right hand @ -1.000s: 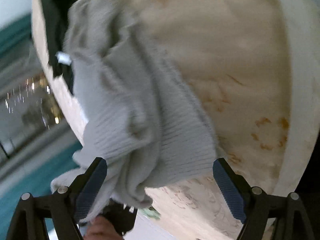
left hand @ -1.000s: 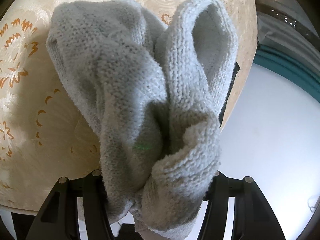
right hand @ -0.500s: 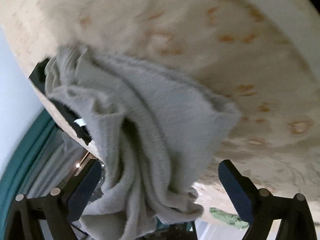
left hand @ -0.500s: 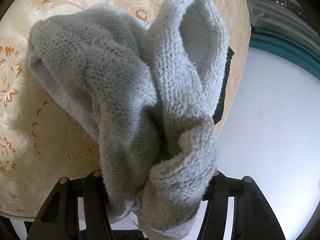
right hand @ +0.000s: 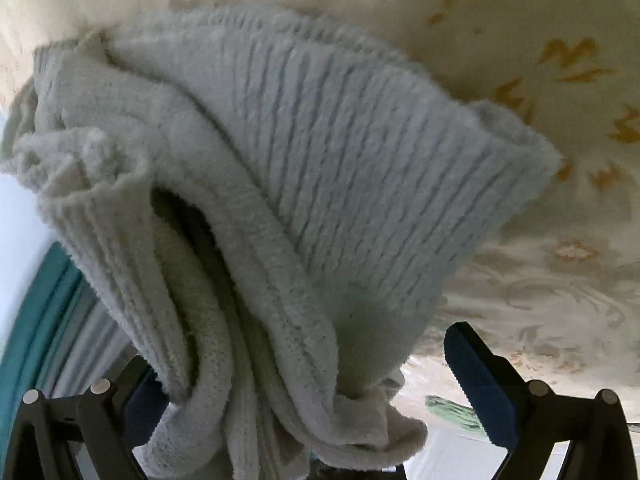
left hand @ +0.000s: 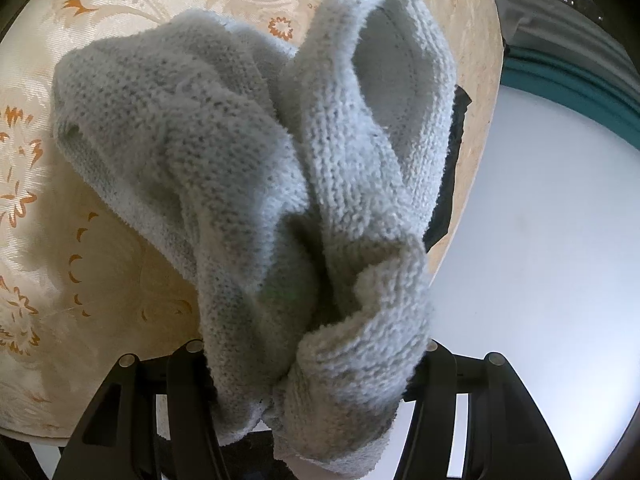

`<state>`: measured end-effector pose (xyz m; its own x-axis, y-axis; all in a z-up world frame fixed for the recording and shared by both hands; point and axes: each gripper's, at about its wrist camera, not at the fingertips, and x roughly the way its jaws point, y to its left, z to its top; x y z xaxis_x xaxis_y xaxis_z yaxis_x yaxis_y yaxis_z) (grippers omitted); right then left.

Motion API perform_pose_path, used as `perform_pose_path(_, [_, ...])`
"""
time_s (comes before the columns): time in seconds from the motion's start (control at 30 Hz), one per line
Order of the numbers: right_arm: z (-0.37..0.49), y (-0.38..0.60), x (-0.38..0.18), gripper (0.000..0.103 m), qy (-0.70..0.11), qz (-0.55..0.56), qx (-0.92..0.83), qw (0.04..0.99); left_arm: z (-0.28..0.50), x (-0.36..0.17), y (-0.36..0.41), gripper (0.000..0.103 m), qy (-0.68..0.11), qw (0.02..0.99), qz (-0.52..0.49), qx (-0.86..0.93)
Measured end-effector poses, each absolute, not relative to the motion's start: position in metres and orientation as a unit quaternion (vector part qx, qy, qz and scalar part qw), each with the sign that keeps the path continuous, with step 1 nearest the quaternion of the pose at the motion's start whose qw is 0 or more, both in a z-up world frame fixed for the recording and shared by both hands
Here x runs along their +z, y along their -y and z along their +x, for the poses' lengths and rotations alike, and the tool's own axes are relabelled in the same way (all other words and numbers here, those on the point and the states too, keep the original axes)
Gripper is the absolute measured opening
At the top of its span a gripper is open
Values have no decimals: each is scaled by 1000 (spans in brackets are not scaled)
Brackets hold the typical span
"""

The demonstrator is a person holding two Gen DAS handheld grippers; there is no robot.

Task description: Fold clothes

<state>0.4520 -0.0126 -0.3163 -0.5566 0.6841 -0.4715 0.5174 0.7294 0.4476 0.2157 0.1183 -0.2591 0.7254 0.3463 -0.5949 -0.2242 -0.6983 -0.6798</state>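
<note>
The sweater [left hand: 248, 168] is basically a bunched-up rope right now, its far part slumped on the patterned tablecloth [left hand: 120, 4] near the table's edge and the near end gathered up in your left gripper [left hand: 308, 392], which is clamped on a thick wad of knit. Your right gripper [right hand: 296, 384] has just been opening its jaws and they now stand wide, with folds of the sweater hanging between them but the one blue pad [right hand: 476, 384] I can see is clear of the fabric, so nothing is pinched there. My take: don't just snap shut on that lump. You'd grab several layers at once and the twist stays in. Slide the right one along to a single edge, that ribbed hem [right hand: 400, 160] looks like the obvious target, grab only that, then pull the two hands apart so the thing spreads flat on the cloth. Also watch the edge: a lot of knit is hanging off the side, and it could drag the rest down if you let go.
</note>
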Motion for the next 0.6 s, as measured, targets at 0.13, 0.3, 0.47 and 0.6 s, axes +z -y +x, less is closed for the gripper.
perform_pose_path(0.13, [467, -4, -316, 103, -855, 349, 145, 354, 182, -256, -113, 59, 40, 392, -844, 363])
perform_pose_path(0.3, [466, -28, -335, 102, -870, 350, 117, 327, 202, -249, -91, 58, 33, 397, -840, 369])
perform_pose_path(0.47, [471, -50, -322, 45, -860, 357, 157, 329, 207, -231, -101, 54, 13, 427, -814, 394])
perform_pose_path(0.6, [482, -78, -285, 43, -847, 332, 226, 347, 214, -187, -114, 51, -8, 482, -774, 411])
